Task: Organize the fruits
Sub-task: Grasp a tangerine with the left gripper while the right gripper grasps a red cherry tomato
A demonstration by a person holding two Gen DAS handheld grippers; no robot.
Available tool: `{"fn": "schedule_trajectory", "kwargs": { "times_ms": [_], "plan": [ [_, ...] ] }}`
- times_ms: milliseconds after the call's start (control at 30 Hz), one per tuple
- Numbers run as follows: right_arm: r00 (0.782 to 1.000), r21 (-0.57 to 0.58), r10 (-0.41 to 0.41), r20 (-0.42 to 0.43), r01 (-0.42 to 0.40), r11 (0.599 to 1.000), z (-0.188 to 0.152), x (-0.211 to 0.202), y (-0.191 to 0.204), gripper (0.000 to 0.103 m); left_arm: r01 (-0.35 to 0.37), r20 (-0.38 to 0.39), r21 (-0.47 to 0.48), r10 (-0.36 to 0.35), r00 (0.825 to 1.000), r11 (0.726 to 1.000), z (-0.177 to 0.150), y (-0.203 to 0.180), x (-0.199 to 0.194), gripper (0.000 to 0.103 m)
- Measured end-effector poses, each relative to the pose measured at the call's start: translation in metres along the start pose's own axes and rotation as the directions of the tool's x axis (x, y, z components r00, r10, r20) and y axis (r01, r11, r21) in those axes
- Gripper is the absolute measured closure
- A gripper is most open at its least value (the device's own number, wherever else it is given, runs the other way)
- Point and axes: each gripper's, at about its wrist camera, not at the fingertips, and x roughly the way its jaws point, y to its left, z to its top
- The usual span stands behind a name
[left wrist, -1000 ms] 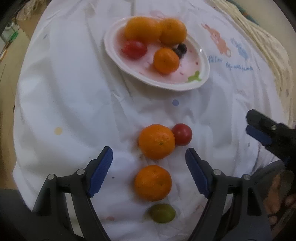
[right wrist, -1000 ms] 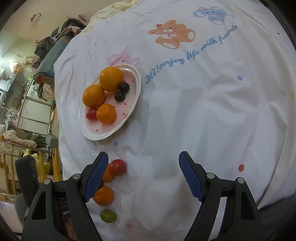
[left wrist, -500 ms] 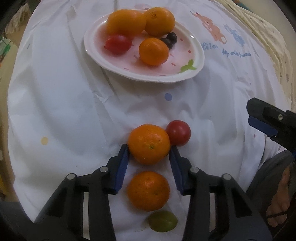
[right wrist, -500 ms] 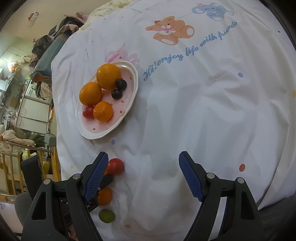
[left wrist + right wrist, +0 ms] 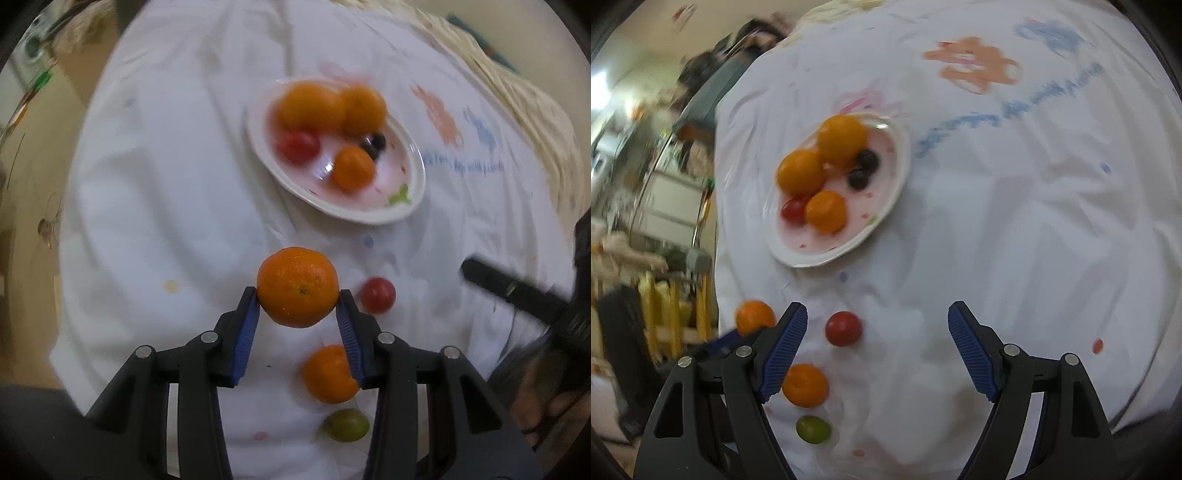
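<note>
Now we see our left gripper [image 5: 298, 301] clamping the round orange mandarin [image 5: 297, 287], blue pads just closed on its sides, our right gripper [image 5: 877, 350] wide, empty.

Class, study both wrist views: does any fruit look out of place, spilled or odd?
Yes. Most fruit sits on the plate, but a tangerine, a red tomato and a green fruit lie loose on the white cloth. The left gripper holds another tangerine.

The right gripper [image 5: 877, 347] is wide open over the white cloth [image 5: 1015, 229]. A red tomato [image 5: 843, 328] lies between its fingers [image 5: 786, 341].
</note>
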Motion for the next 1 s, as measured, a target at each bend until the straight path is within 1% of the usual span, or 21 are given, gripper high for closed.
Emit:
{"fn": "schedule_trajectory", "kwargs": {
  "times_ms": [67,100,167,233,300,367,400,533,600,833,1000],
  "plan": [
    [0.999,-0.043,-0.004,-0.033,0.002,0.999,-0.002,0.011,0.011,0.023,-0.005,0.023,-0.019,0.006,1.000,1.000,0.002,0.009,-0.008,0.064],
    [0.999,-0.056,-0.006,-0.047,0.003,0.998,-0.002,0.016,0.015,0.026,-0.013,0.036,-0.028,0.014,0.999,1.000,0.003,0.012,-0.011,0.064],
    [0.996,-0.098,-0.034,-0.077,0.026,0.995,-0.004,0.029,0.024,0.032,-0.019,0.054,-0.046,0.022,0.998,0.999,0.005,0.019,-0.015,0.064],
    [0.993,-0.158,-0.077,-0.093,0.062,0.986,-0.006,0.041,0.034,0.035,-0.018,0.062,-0.062,0.022,0.998,0.998,0.006,0.024,-0.017,0.064],
    [0.990,-0.190,-0.087,-0.109,0.065,0.980,-0.008,0.051,0.042,0.040,-0.011,0.064,-0.073,0.016,0.998,0.997,0.006,0.027,-0.018,0.064],
    [0.988,-0.205,-0.095,-0.121,0.069,0.976,-0.010,0.061,0.045,0.043,-0.007,0.064,-0.079,0.012,0.998,0.997,0.008,0.028,-0.019,0.064],
    [0.986,-0.220,-0.108,-0.129,0.078,0.972,-0.011,0.066,0.048,0.047,-0.005,0.065,-0.082,0.010,0.998,0.997,0.008,0.028,-0.019,0.064],
    [0.973,-0.305,-0.195,-0.122,0.150,0.940,-0.016,0.079,0.057,0.053,0.002,0.066,-0.088,0.004,0.998,0.996,0.009,0.026,-0.019,0.064],
    [0.970,-0.333,-0.214,-0.112,0.166,0.928,-0.017,0.078,0.060,0.070,0.002,0.064,-0.085,0.003,0.998,0.996,0.009,0.025,-0.018,0.064],
    [0.982,-0.288,-0.148,-0.120,0.108,0.952,-0.014,0.066,0.051,0.070,-0.006,0.056,-0.073,0.010,0.998,0.997,0.009,0.020,-0.015,0.064],
    [0.991,-0.242,-0.095,-0.090,0.071,0.968,-0.010,0.045,0.040,0.070,-0.023,0.067,-0.081,0.029,0.997,0.996,0.009,0.022,-0.015,0.064]
  ]
}}
